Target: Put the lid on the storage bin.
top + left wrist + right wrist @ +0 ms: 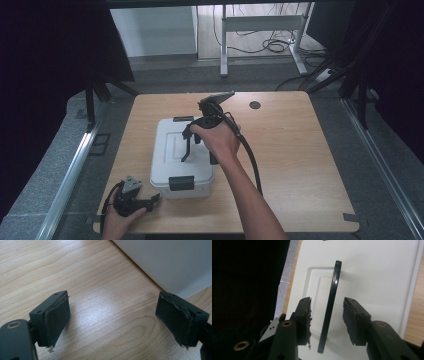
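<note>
My table (300,150) is pale wood with a dark round spot (255,105) near its far edge. Grey carpet (45,165) surrounds it, with metal rails (70,175) along both sides. Black curtains (50,45) hang left and right. Beyond stands a metal-legged desk frame (260,30) over what look like tangled cables (272,45).

Box (172,155) on table (300,165) (left-centre).

Soft overhead light, glare on the table (100,312), dark surroundings, blurred close-ups.
</note>
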